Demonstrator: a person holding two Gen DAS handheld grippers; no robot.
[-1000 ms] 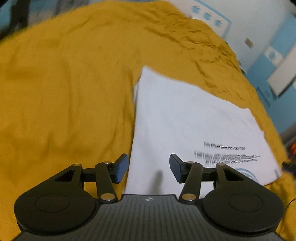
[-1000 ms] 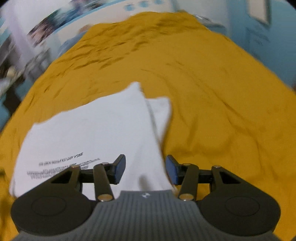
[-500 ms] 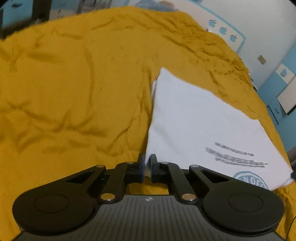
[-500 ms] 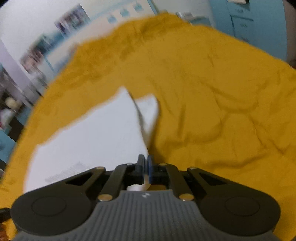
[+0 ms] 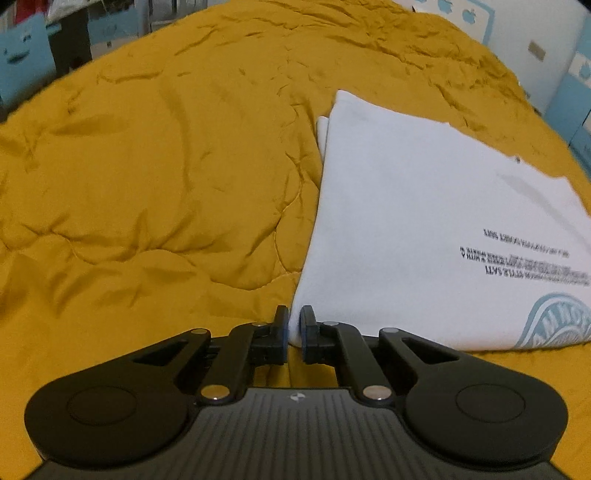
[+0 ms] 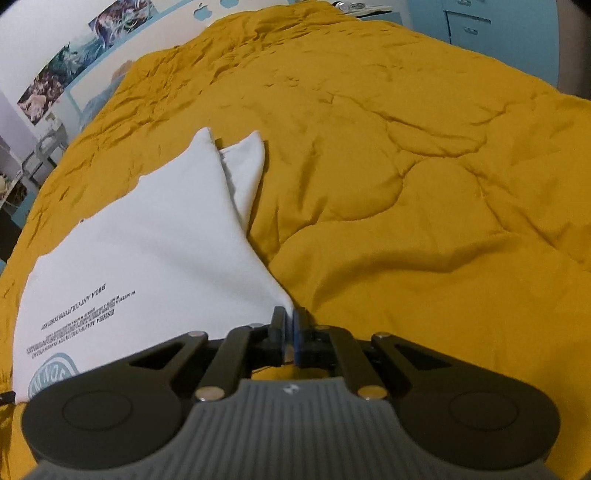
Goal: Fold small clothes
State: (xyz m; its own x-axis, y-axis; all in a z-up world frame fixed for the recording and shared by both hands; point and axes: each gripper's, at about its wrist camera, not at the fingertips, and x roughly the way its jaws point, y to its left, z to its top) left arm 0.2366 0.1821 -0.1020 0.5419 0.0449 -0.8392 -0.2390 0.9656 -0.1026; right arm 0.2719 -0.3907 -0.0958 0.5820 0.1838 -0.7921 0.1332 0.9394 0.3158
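A white T-shirt (image 5: 406, 229) with black printed text and a pale blue round logo lies partly folded on a mustard-yellow quilt (image 5: 147, 177). My left gripper (image 5: 294, 321) is shut on the shirt's near left corner. In the right wrist view the same shirt (image 6: 147, 251) stretches away to the left, with a sleeve sticking out at its far end. My right gripper (image 6: 289, 321) is shut on the shirt's near right corner. Both corners sit low, close to the quilt.
The wrinkled quilt (image 6: 406, 184) covers the whole bed. Blue furniture (image 6: 498, 33) and a white wall with posters (image 6: 55, 77) stand beyond the bed's far edge. Blue boxes (image 5: 22, 62) stand off the bed's left side.
Both grippers went from open over the shirt's near edge to shut on its two near corners. The views have shifted, with the shirt's corners now drawn to the fingertips.
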